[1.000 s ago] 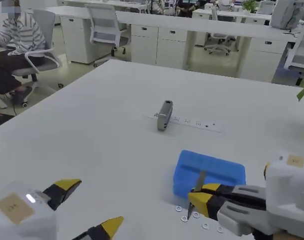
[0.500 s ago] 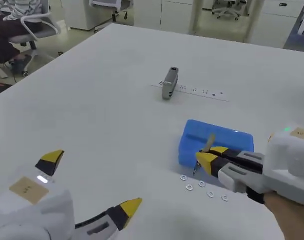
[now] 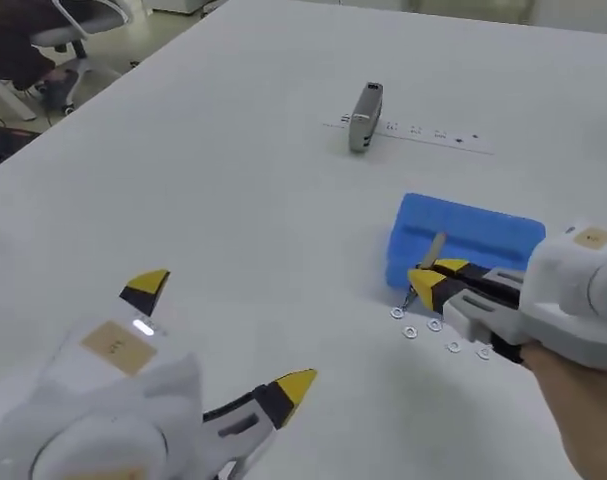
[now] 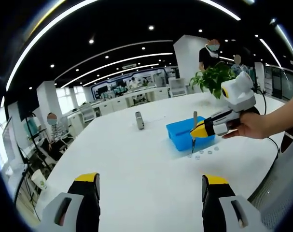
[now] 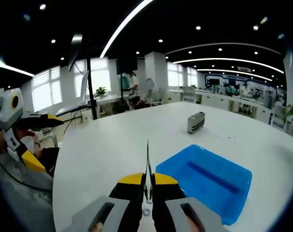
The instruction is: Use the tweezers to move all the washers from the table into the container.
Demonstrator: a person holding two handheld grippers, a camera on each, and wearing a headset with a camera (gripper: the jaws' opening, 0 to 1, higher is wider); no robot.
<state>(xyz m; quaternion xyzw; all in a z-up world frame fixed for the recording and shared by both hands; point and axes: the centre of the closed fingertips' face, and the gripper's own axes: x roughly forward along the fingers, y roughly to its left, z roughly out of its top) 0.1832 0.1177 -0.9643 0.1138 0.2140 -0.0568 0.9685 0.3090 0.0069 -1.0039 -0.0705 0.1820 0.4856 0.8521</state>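
Several small metal washers lie on the white table along the near edge of a blue container. My right gripper is shut on thin metal tweezers, whose tip points down just above the leftmost washer. In the right gripper view the tweezers stand upright between the shut jaws, with the container to the right. My left gripper hovers open and empty at the near left. The left gripper view has the right gripper, the container and the washers ahead.
A small grey device stands on a flat white strip beyond the container. Open table surface spreads left of the washers. A person's hand holds the right gripper. Office chairs stand past the table's far left edge.
The head view has tilted down and shifted. The left gripper has risen further into it. The right gripper keeps the tweezers over the washers at the container's near left corner.
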